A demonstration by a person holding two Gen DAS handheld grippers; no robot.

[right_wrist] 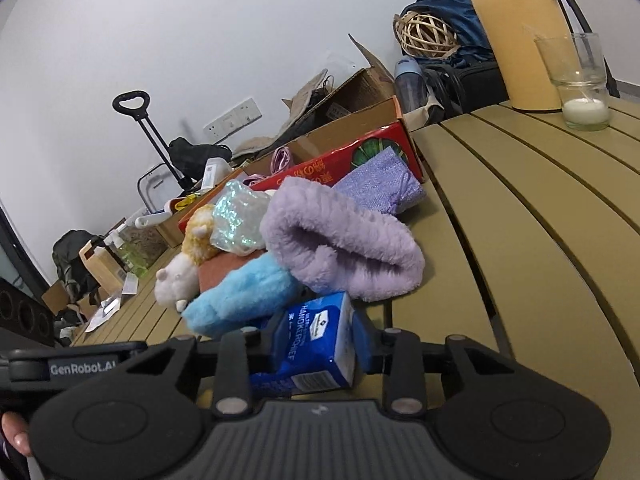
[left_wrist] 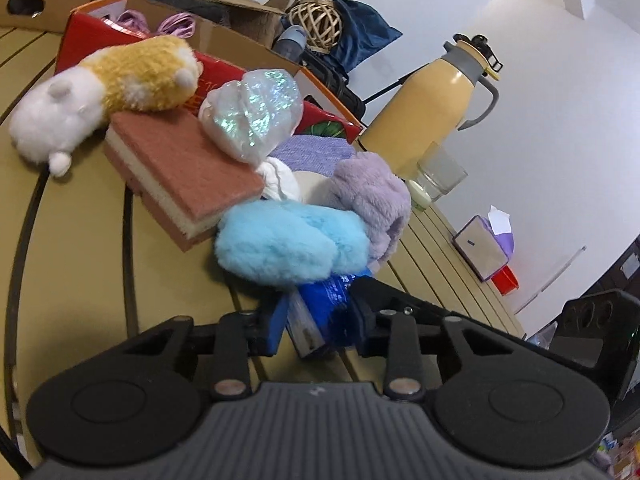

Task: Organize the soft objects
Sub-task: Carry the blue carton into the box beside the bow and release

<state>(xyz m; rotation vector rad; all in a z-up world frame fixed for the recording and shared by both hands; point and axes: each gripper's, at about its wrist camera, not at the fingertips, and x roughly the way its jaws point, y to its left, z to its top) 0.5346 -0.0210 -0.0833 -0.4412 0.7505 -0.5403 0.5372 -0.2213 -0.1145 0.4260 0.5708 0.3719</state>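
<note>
A blue handkerchief tissue pack (right_wrist: pixel 320 340) lies at the near edge of a pile of soft things on the slatted table. My right gripper (right_wrist: pixel 316 344) is shut on it. My left gripper (left_wrist: pixel 320 316) also has the same pack (left_wrist: pixel 324 312) between its jaws. Behind it lie a blue fluffy piece (left_wrist: pixel 292 240), a lilac fluffy piece (left_wrist: pixel 372 196), a pink sponge (left_wrist: pixel 180 172), a shiny wrapped bundle (left_wrist: pixel 252 112), a yellow and white plush (left_wrist: pixel 100 92) and a purple cloth (right_wrist: pixel 380 184).
A red cardboard box (right_wrist: pixel 360 152) stands behind the pile. A yellow thermos (left_wrist: pixel 432 100) and a glass with a candle (right_wrist: pixel 580 84) stand on the table's right part. A tissue box (left_wrist: pixel 484 248) sits further right. Cartons and bags line the wall.
</note>
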